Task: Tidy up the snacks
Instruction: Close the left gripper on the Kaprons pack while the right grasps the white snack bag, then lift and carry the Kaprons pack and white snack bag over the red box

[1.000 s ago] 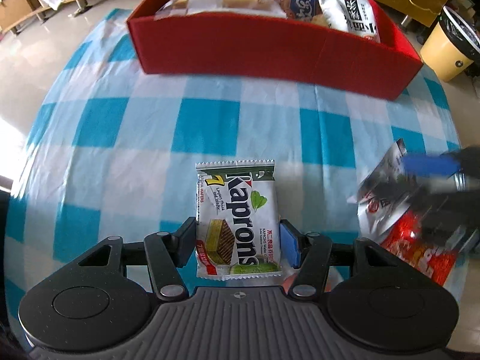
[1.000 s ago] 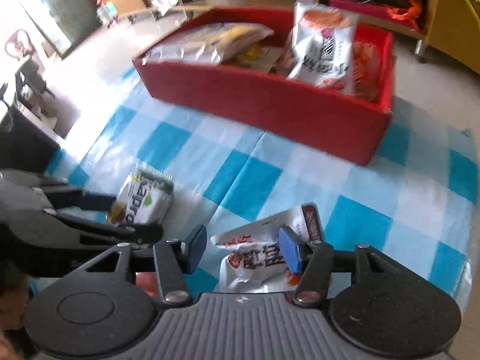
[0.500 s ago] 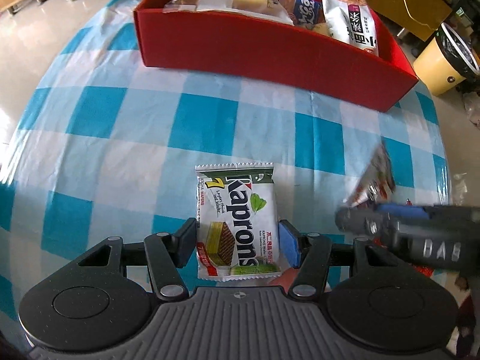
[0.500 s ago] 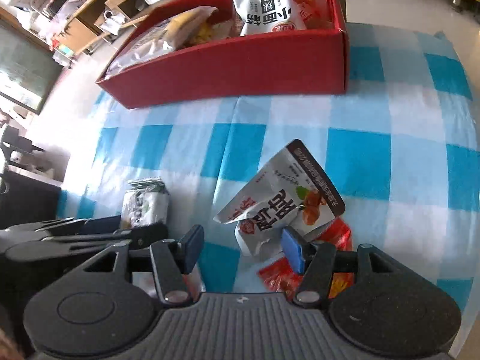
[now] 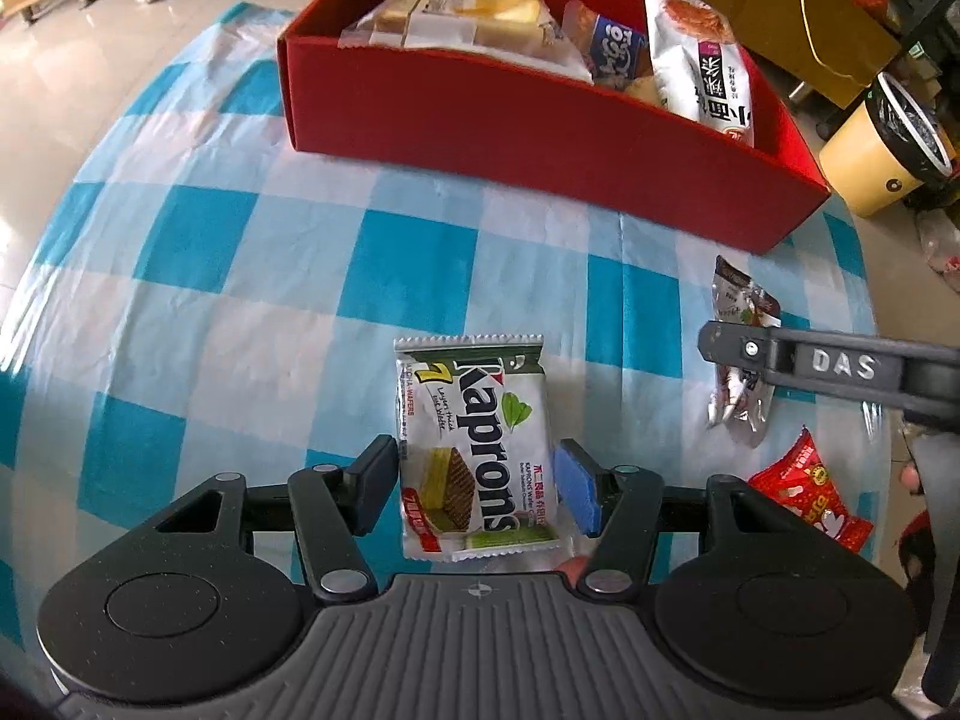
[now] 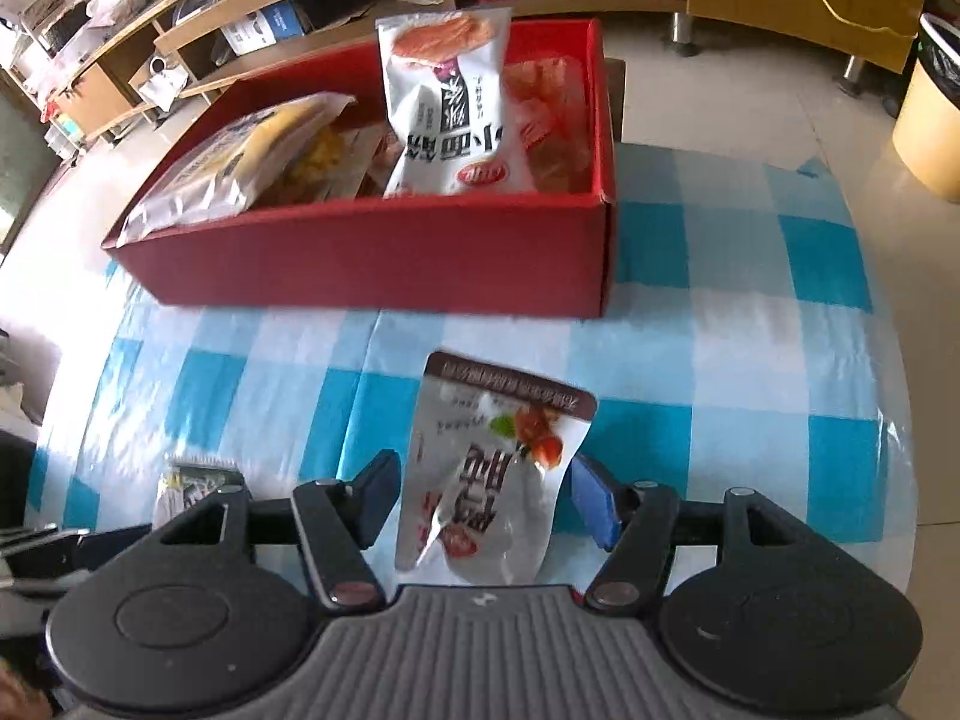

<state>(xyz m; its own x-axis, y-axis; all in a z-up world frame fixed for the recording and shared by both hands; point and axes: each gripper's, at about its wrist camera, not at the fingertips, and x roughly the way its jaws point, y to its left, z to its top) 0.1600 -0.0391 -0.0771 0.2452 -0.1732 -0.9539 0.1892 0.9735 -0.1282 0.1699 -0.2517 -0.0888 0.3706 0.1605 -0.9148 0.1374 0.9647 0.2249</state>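
So over that last second the right gripper [image 6: 480, 498] was the only thing that really changed. It swung round until the silver pouch [image 6: 489, 468] lay straight between its fingers, where a moment earlier the pouch sat crooked and off to one side. Its jaws had just been opening wider too, and I saw a gap on both sides of the pouch, so nothing was pinched yet.

The left gripper [image 5: 477, 495] hadn't budged: jaws spread either side of the Kaprons wafer pack [image 5: 477, 456], which lay flat on the checked cloth [image 5: 240, 330], pads not visibly pressing it.

Both packs were on the cloth, well short of the red box [image 5: 540, 132], which already had several snacks in it. To me that looked like two grabs lined up and neither closed. The little red packet [image 5: 810, 498] was waiting too.
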